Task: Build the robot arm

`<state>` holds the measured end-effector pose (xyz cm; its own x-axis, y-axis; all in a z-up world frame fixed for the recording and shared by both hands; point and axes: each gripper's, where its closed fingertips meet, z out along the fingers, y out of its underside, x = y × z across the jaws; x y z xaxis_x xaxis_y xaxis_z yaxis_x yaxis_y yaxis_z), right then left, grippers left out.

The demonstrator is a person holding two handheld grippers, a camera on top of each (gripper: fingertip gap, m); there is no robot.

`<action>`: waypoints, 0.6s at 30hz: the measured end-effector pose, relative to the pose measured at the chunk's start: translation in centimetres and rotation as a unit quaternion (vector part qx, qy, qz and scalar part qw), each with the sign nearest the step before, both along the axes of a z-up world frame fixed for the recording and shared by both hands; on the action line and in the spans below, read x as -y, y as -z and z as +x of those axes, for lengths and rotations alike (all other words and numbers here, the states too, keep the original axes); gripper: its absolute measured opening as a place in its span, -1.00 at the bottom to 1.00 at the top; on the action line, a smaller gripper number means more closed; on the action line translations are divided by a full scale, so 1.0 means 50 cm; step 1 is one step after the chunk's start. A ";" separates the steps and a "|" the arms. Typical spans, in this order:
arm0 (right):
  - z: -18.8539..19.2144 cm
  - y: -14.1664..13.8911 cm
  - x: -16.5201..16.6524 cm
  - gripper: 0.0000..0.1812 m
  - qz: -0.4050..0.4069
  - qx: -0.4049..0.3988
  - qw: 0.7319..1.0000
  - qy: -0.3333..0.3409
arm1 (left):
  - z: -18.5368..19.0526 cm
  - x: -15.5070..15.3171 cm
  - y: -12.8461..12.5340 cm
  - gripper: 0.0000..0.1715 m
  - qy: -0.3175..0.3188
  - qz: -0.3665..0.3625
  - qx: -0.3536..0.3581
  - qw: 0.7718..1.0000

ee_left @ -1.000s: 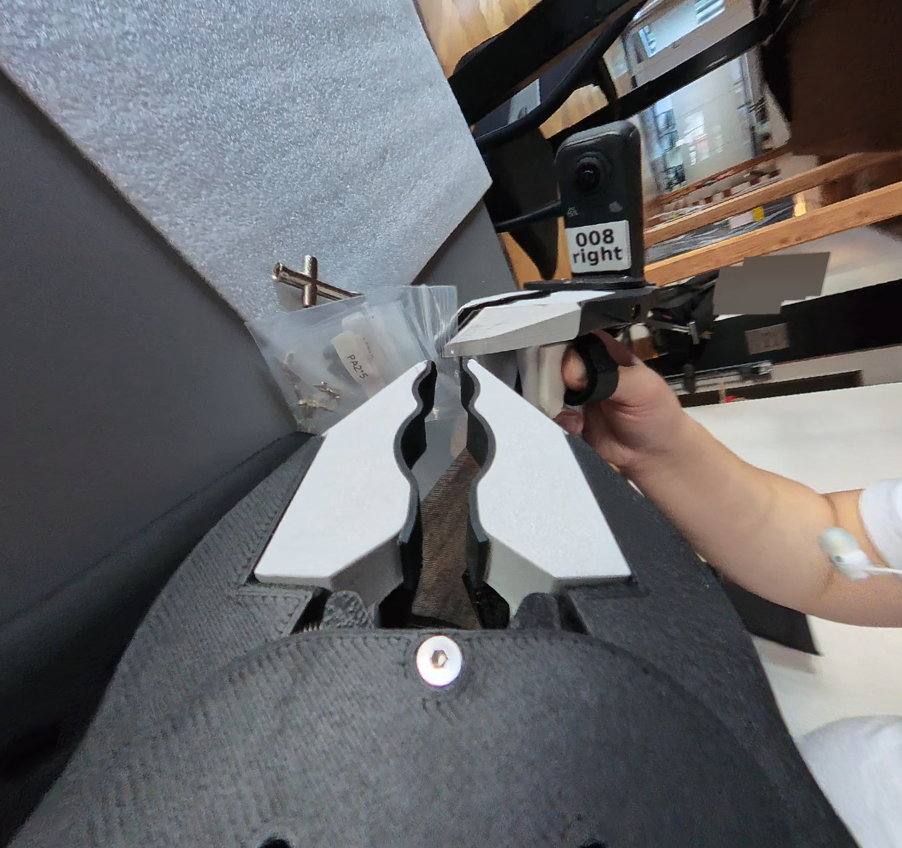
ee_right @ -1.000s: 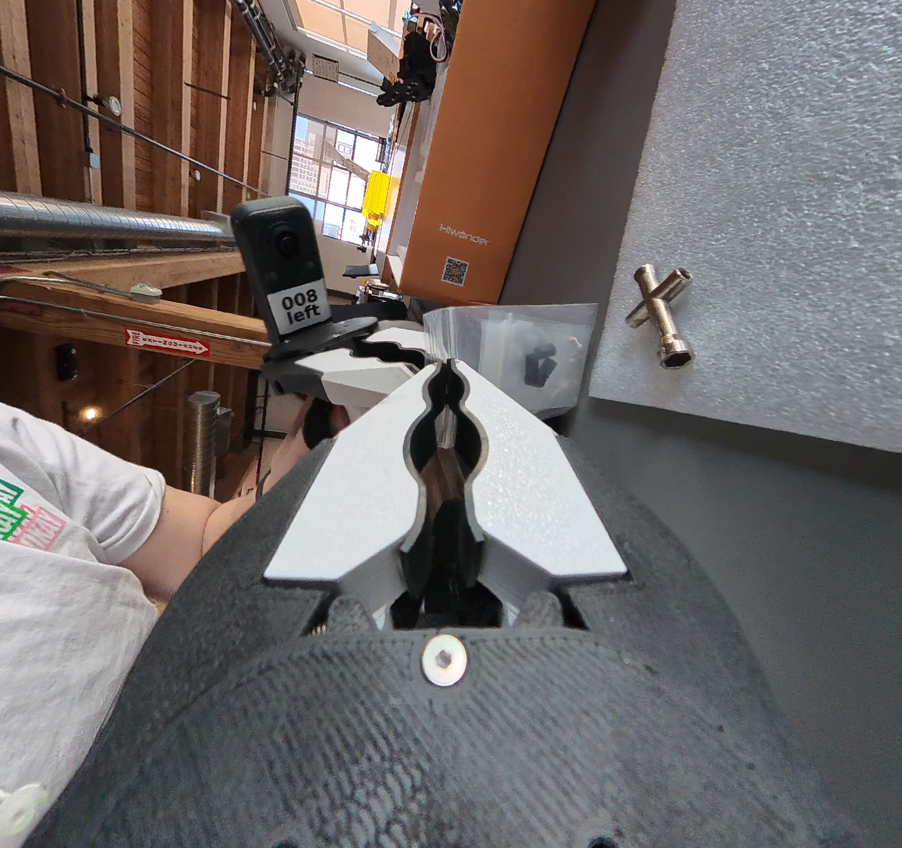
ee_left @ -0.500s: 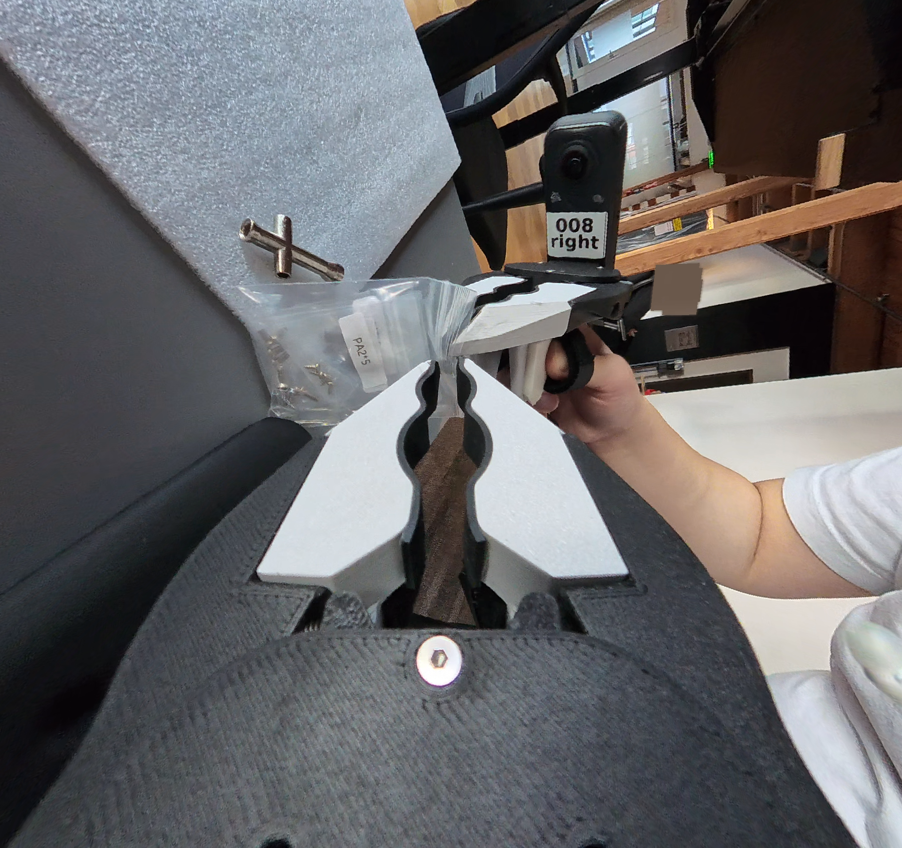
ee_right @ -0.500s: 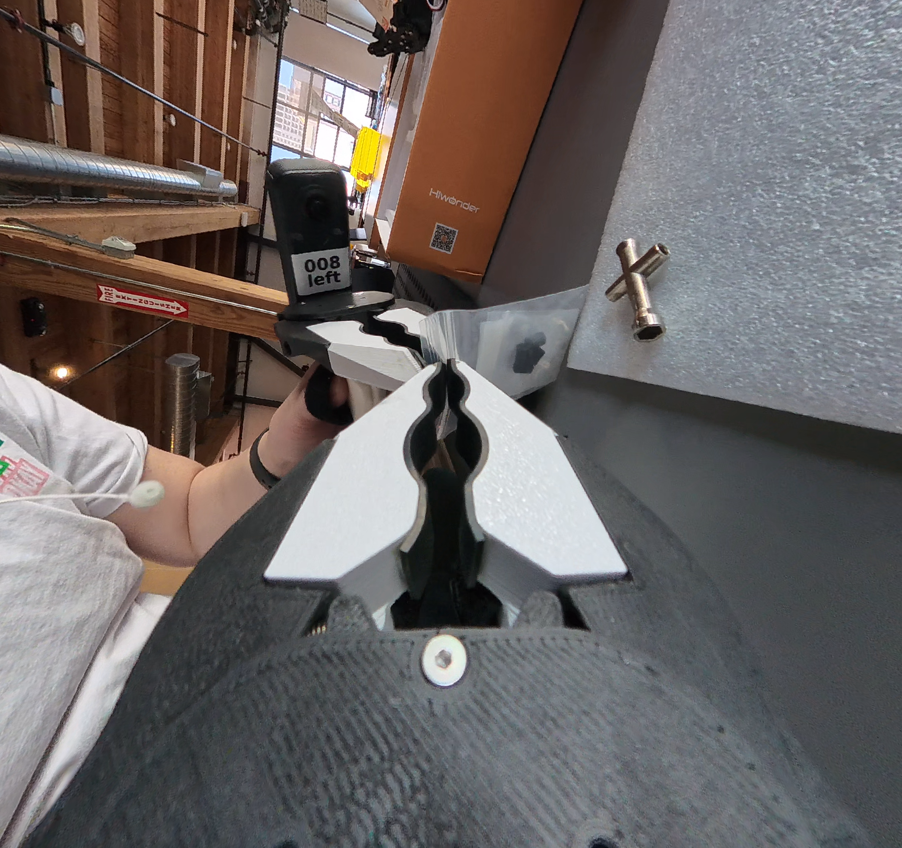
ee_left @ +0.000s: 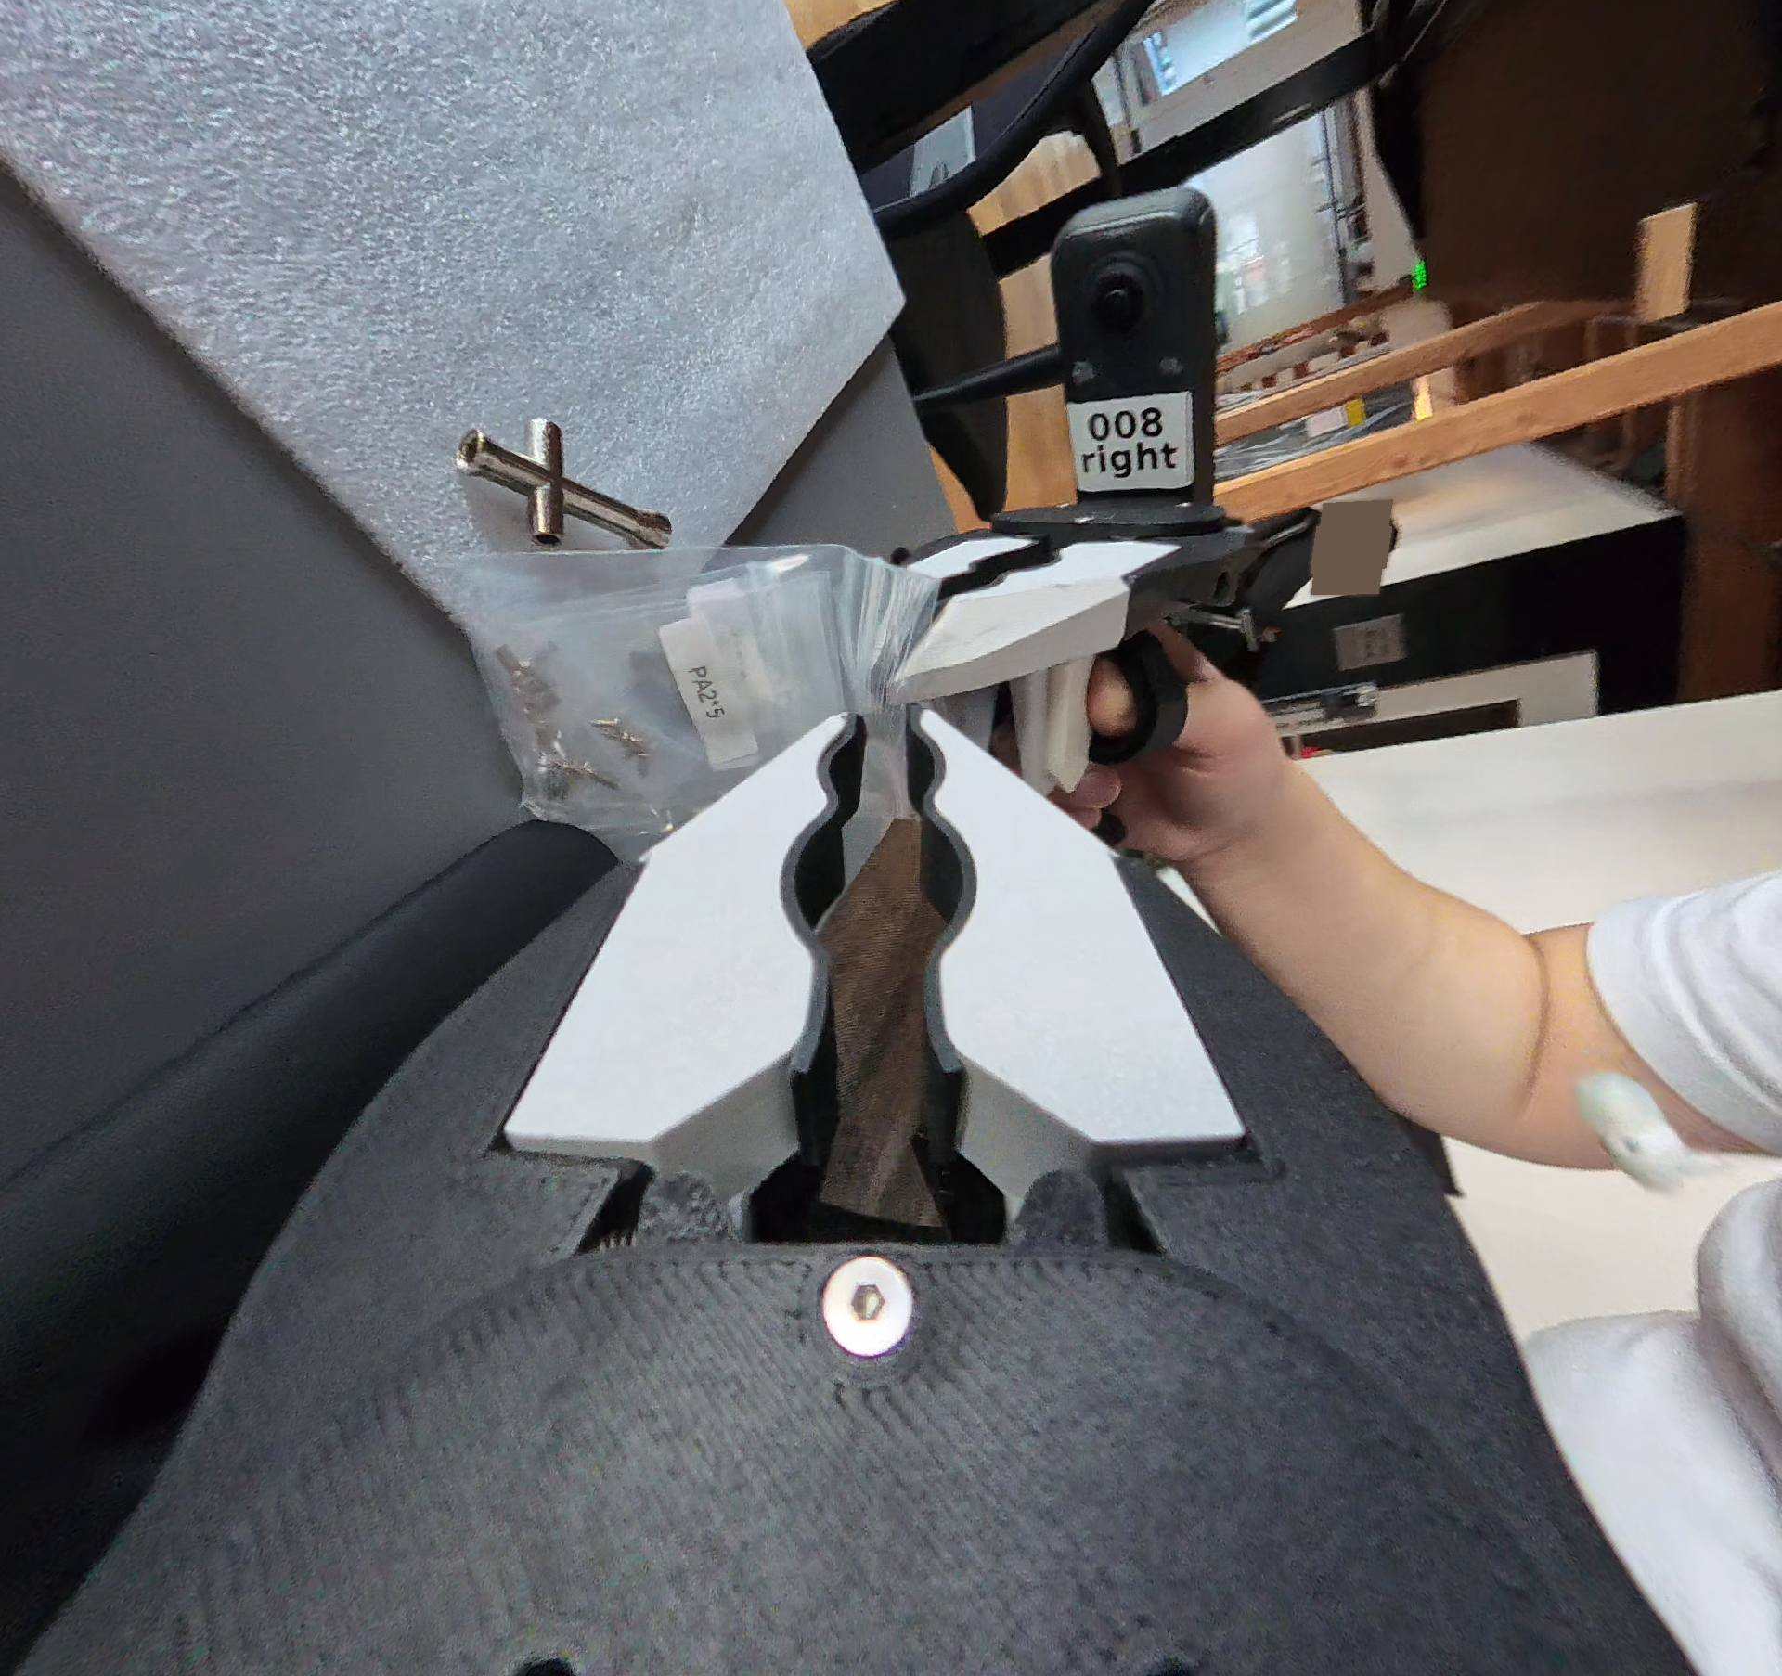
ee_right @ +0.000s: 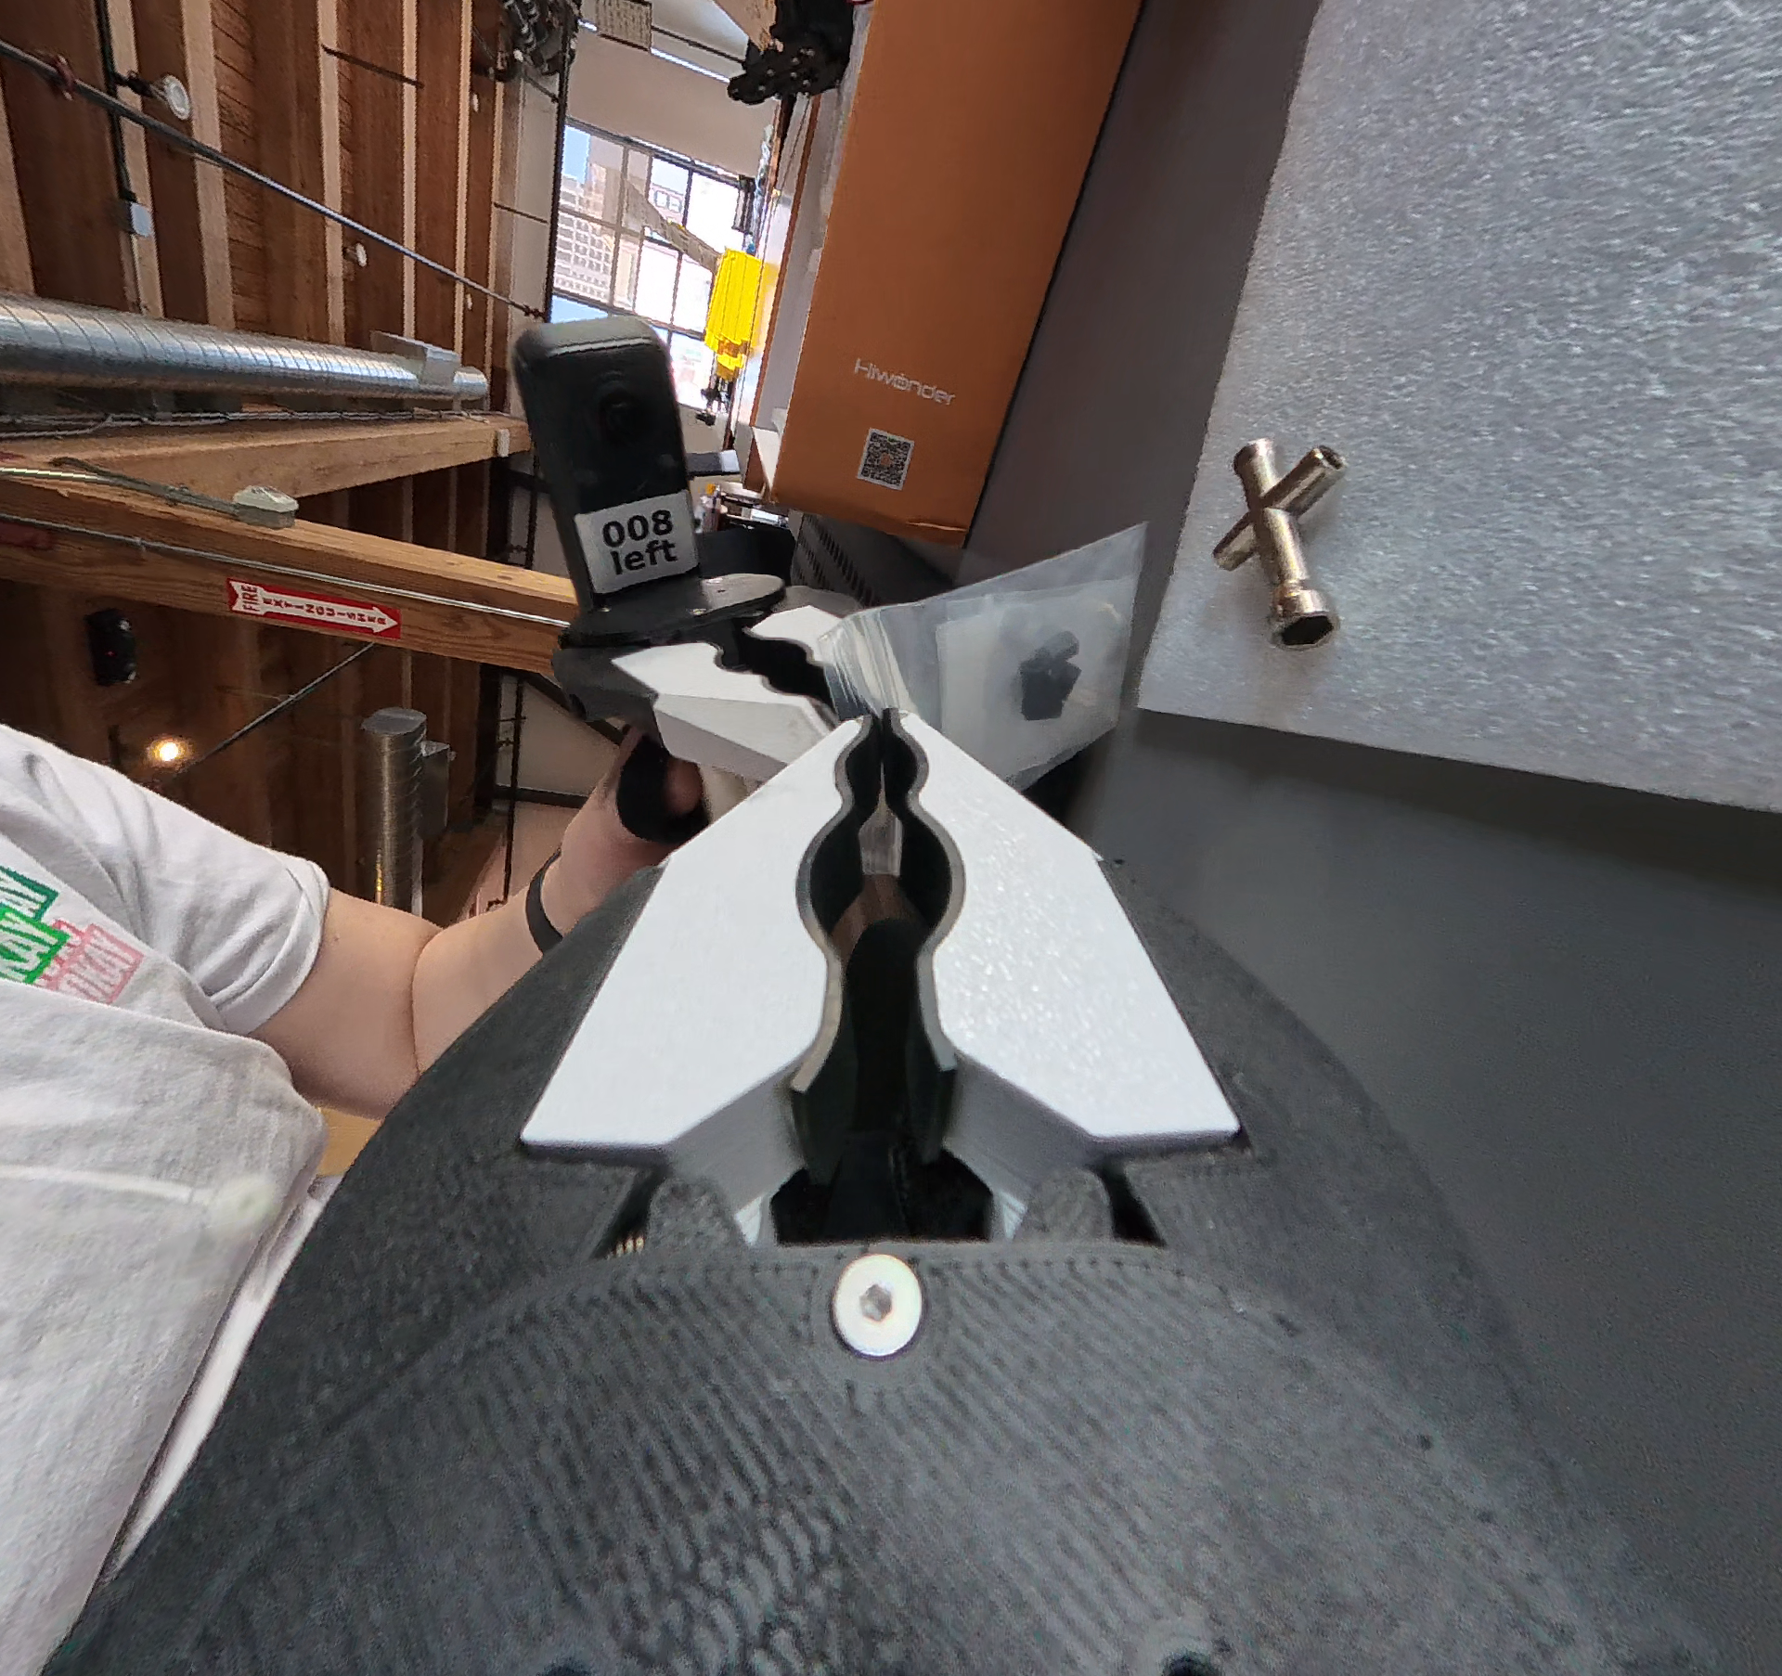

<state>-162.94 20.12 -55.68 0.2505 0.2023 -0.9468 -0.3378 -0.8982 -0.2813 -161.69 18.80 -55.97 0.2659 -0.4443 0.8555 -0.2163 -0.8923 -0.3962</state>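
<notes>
The clear plastic bag point(ee_left: 665, 685), holding small screws and a white label, hangs above the grey counter point(ee_left: 193, 714), pinched at one edge by both the left gripper point(ee_left: 882, 733) and right gripper point(ee_right: 885, 731). Both pairs of fingers are closed on it. Since the earlier frame, the bag has drawn tauter and the cross wrench point(ee_left: 559, 497) shows fully.

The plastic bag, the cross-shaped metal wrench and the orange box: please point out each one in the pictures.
plastic bag point(ee_left: 617, 666), left wrist view, on its clear middle, beside the white label.
cross-shaped metal wrench point(ee_right: 1278, 535), right wrist view, where its two bars cross.
orange box point(ee_right: 964, 212), right wrist view, on its broad orange face.
</notes>
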 end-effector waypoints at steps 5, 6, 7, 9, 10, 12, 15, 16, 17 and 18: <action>0.004 -0.002 0.001 -1.00 0.001 -0.003 1.000 0.000 | -0.002 0.000 -0.004 -0.94 -0.006 -0.028 0.014 0.999; 0.005 -0.001 0.002 -1.00 0.001 -0.002 1.000 -0.001 | -0.005 0.000 -0.005 -0.96 -0.007 -0.034 0.019 0.999; 0.005 0.000 0.004 -1.00 0.001 0.001 1.000 -0.003 | -0.007 0.000 -0.006 -0.97 -0.008 -0.036 0.022 0.999; 0.005 0.003 0.007 -1.00 0.000 0.007 1.000 -0.007 | -0.009 0.000 -0.005 -1.00 -0.007 -0.034 0.022 0.999; 0.004 0.004 0.008 -1.00 0.000 0.009 1.000 -0.009 | -0.008 0.002 -0.003 -1.00 -0.004 -0.032 0.021 0.999; 0.005 0.006 0.009 -1.00 0.000 0.010 1.000 -0.009 | -0.005 0.002 -0.001 -1.00 -0.001 -0.031 0.021 0.999; 0.008 0.006 0.010 -1.00 -0.011 -0.005 1.000 -0.009 | -0.003 0.004 0.001 -1.00 0.008 -0.020 0.017 1.000; 0.008 0.008 0.011 -1.00 -0.012 -0.001 1.000 -0.010 | -0.002 0.005 0.003 -1.00 0.010 -0.011 0.011 1.000; 0.008 0.010 0.012 -1.00 -0.008 0.008 1.000 -0.010 | -0.002 0.005 0.004 -1.00 0.011 -0.001 0.004 1.000; 0.009 0.012 0.013 -1.00 -0.001 0.024 1.000 -0.011 | -0.002 0.006 0.006 -1.00 0.014 0.009 -0.003 1.000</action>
